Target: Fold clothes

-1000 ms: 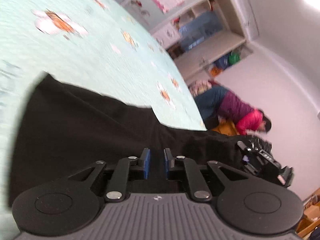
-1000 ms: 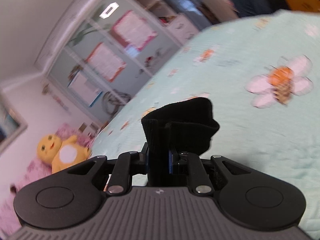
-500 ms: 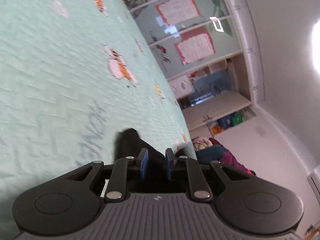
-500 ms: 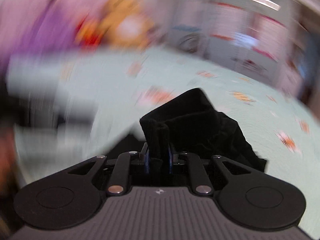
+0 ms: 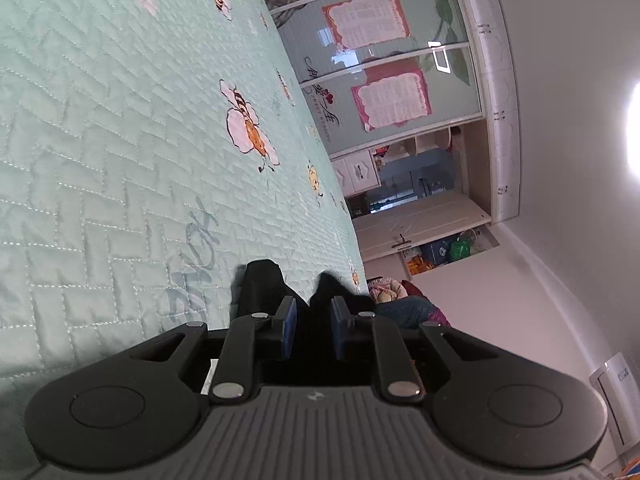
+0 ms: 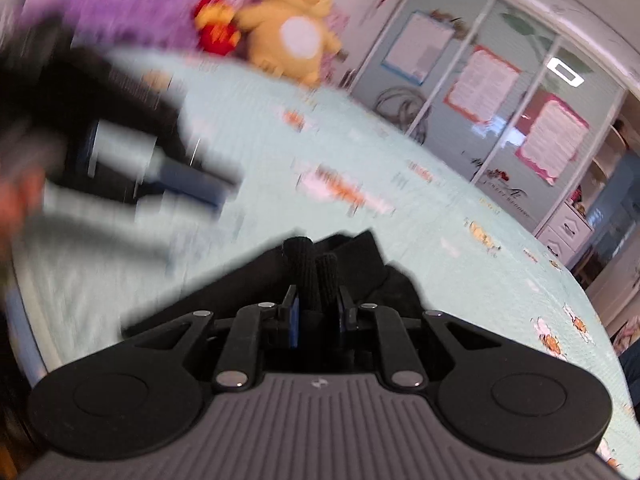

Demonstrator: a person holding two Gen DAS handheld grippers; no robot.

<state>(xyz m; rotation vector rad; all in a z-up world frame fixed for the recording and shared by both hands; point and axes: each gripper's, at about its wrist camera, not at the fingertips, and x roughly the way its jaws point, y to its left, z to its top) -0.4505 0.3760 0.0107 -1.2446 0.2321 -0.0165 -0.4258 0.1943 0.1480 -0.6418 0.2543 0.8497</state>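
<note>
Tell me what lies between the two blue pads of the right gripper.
In the right wrist view, bunched black cloth sits between the pads of the right gripper, which pinch it.

Black garment (image 6: pixel 360 256); mint bee-print quilt (image 5: pixel 120 140).

Mint quilted bedspread (image 5: pixel 120 128) printed with bees and flowers; yellow plush toy (image 6: pixel 294 36) beside a red one (image 6: pixel 216 34) at its far edge (both blurred); glass wardrobe doors (image 5: pixel 384 64) bearing pink-bordered sheets (image 5: pixel 390 100)
</note>
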